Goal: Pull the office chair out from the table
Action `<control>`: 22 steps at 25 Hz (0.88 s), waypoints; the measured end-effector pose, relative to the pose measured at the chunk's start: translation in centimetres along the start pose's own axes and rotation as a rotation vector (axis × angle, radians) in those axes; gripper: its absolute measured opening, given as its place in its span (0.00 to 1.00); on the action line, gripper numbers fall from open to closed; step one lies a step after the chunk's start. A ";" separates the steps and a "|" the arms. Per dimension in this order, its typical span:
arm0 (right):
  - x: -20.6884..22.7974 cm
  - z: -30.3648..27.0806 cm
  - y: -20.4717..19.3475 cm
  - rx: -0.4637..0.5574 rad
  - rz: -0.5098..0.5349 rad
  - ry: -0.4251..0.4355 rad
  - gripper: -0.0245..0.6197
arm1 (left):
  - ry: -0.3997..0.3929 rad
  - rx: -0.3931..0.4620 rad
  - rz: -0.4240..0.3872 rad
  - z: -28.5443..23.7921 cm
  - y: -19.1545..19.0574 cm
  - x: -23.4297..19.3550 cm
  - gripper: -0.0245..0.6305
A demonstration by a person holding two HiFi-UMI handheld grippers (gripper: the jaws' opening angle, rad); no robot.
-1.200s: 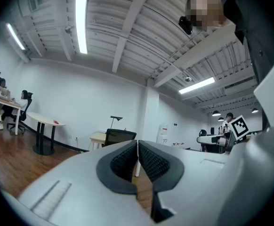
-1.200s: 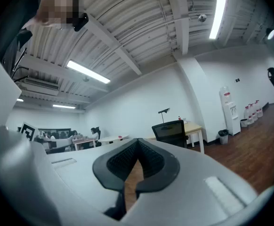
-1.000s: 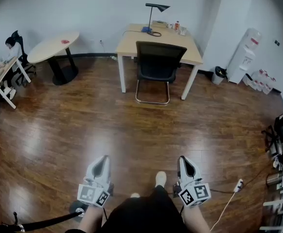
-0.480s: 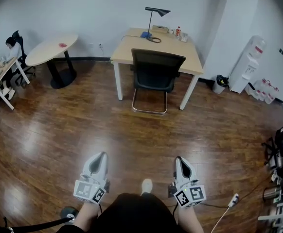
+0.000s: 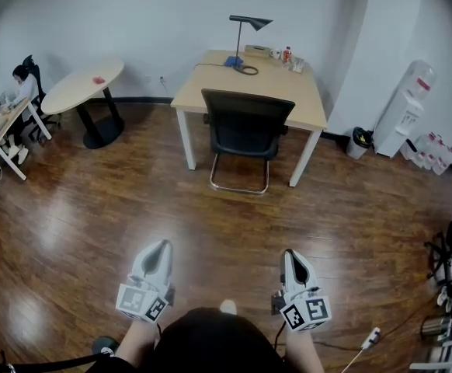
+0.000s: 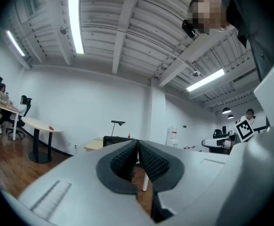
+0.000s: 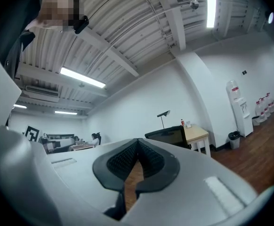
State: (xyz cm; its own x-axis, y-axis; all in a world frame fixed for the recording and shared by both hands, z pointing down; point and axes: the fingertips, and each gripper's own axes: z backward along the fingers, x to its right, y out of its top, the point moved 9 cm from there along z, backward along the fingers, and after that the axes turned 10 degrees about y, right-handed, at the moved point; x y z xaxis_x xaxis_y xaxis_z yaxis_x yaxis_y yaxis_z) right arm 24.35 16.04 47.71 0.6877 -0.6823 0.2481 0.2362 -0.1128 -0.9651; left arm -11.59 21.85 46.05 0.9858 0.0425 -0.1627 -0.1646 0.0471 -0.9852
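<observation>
Chair [image 5: 245, 127] in upper middle of frame, back toward camera; stands pushed in at near edge of table [image 5: 292, 103], lamp [image 5: 252, 22] at far edge. Well apart from it, at bottom of frame, left gripper [image 5: 160, 247] and right gripper [image 5: 290, 255] side by side over wood floor [image 5: 94, 208], both pinched closed on nothing. Round table [image 5: 82, 84] at upper left, water dispenser [image 5: 408, 103] at upper right.

Ceiling strip lights [image 6: 75, 23] give bright, even light, glaring softly off the glossy wood floor [image 5: 71, 231], while fisheye lenses bend and darken the edges.
</observation>
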 end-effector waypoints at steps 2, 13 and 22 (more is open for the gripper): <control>1.4 -0.3 0.1 0.002 -0.003 0.004 0.06 | 0.004 0.006 -0.008 -1.3 -0.1 0.6 0.05; 5.2 -3.5 -0.1 -0.046 -0.017 0.016 0.06 | -0.004 -0.024 -0.019 -6.2 -0.9 1.3 0.05; 7.6 -9.5 0.5 -0.033 0.008 0.012 0.06 | -0.042 -0.020 -0.002 -13.4 -1.6 -1.1 0.05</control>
State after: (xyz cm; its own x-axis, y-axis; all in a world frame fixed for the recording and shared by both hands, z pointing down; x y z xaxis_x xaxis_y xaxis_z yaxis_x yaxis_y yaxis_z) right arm 23.20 3.94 48.36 0.6812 -0.6919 0.2392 0.2073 -0.1311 -0.9694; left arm -12.00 8.33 47.04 0.9837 0.0846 -0.1589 -0.1617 0.0274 -0.9865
